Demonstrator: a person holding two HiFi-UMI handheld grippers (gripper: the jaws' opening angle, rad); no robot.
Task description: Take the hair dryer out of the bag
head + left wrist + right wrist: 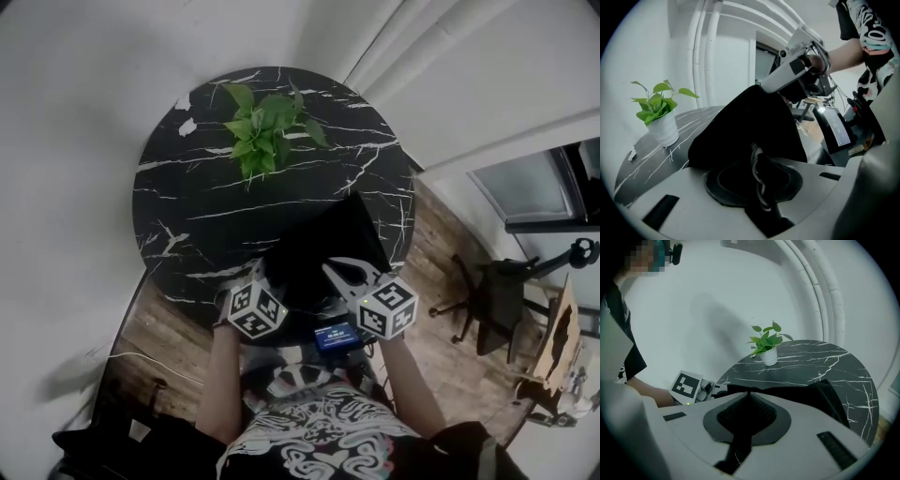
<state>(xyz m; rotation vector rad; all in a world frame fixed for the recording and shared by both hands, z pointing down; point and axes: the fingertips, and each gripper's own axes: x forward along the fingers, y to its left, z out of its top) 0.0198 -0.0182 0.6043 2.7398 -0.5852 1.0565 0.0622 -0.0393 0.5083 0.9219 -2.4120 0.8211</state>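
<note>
A black fabric bag (pixel 319 248) lies on the near part of the round black marble table (pixel 206 187). My left gripper (pixel 264 279) is shut on the bag's near left edge; in the left gripper view its jaws (pixel 757 164) pinch black cloth and a pale cord. My right gripper (pixel 332 268) is shut on the bag's near right edge, and in the left gripper view it lifts the bag (pixel 750 126) into a peak. The right gripper view shows dark cloth between its jaws (pixel 747 394), with the bag (pixel 806 397) spreading beyond. No hair dryer shows in any view.
A potted green plant (pixel 267 127) stands at the far side of the table. A small device with a lit blue screen (pixel 336 336) hangs at the person's waist. An office chair (pixel 492 300) stands on the wooden floor to the right. A white wall curves behind.
</note>
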